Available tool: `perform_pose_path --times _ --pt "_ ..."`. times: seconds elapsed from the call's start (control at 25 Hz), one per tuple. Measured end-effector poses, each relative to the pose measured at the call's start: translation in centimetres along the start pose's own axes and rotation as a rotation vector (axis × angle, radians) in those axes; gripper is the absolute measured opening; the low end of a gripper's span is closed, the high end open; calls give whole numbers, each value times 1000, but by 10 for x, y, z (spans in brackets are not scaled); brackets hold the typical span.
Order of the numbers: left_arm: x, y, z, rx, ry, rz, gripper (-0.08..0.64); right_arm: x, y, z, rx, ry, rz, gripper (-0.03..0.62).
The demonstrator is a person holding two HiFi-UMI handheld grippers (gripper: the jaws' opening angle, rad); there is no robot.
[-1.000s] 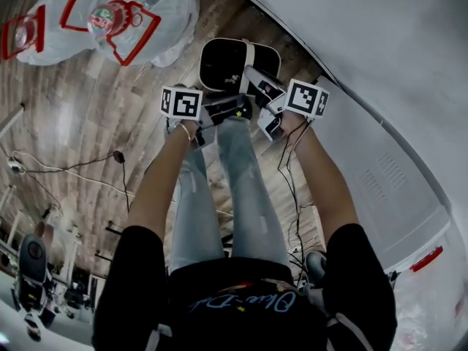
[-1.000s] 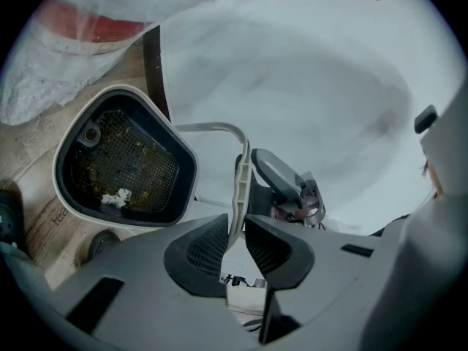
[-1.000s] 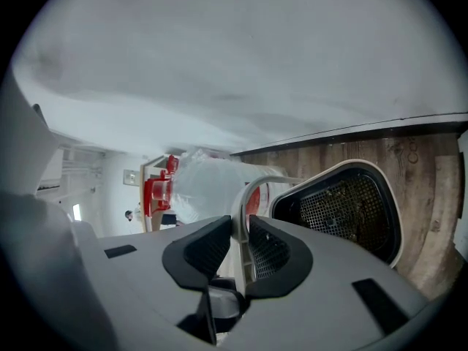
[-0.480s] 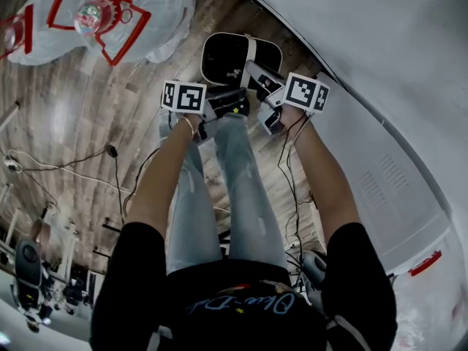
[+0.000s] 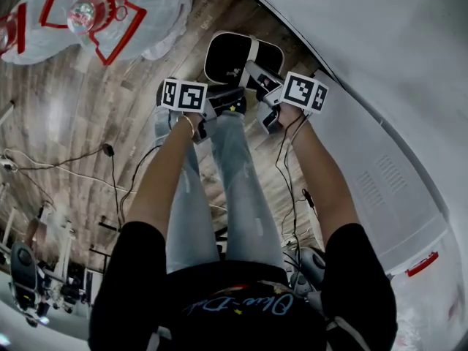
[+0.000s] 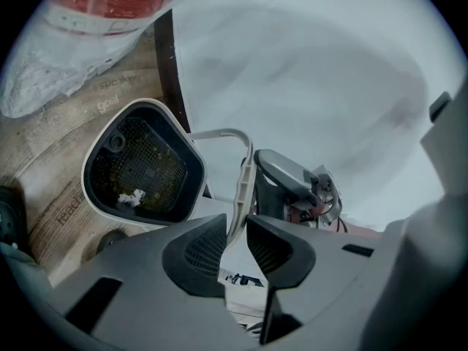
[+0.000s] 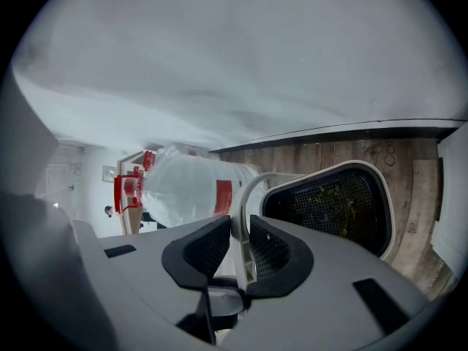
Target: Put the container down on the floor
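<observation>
The container [image 5: 219, 61] is a white-rimmed bin with a black mesh inside and a white bail handle [image 5: 253, 53]. It is low at the wooden floor in front of the person's feet, and whether it rests there I cannot tell. My left gripper [image 5: 241, 99] [image 6: 235, 243] has the handle [image 6: 238, 185] between its jaws, which have just been opening. The strap lies by the left pad with a slit of light at the right pad. My right gripper [image 5: 254, 70] [image 7: 238, 247] is shut on the handle [image 7: 244, 196] beside the bin [image 7: 338, 203].
A big clear water bottle with red labels [image 5: 110, 13] [image 7: 186, 189] lies on the floor to the left. A white wall or cabinet [image 5: 365, 64] runs close along the right. Cables [image 5: 110, 152] trail on the boards. The person's legs [image 5: 234, 181] are below the grippers.
Both grippers have sunk a little toward the floor together with the container. The water bottle has slid slightly left in the head view.
</observation>
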State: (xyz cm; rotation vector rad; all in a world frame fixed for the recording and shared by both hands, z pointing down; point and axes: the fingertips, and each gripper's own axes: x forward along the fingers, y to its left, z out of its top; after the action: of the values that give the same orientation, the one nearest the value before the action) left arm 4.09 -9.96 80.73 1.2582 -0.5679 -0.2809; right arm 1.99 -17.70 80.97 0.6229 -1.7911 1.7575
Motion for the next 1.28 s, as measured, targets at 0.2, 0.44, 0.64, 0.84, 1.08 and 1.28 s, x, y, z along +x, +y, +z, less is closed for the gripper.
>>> perform_pose_path --times 0.2,0.44,0.64,0.84,1.08,1.28 --pt "-2 1 -1 -6 -19 12 72 1 1 -2 1 13 5 72" --pt "-11 0 2 17 -52 51 77 3 6 -2 18 0 -1 72" --pt "-23 14 3 47 -59 76 94 20 5 -10 35 -9 -22 72" --pt "-38 20 6 57 -56 72 149 39 13 -18 23 -2 -28 92" --pt "-56 32 12 89 -48 98 152 59 25 -24 13 10 -38 127" --pt "-69 45 14 76 -74 124 155 66 30 -28 16 25 -19 128"
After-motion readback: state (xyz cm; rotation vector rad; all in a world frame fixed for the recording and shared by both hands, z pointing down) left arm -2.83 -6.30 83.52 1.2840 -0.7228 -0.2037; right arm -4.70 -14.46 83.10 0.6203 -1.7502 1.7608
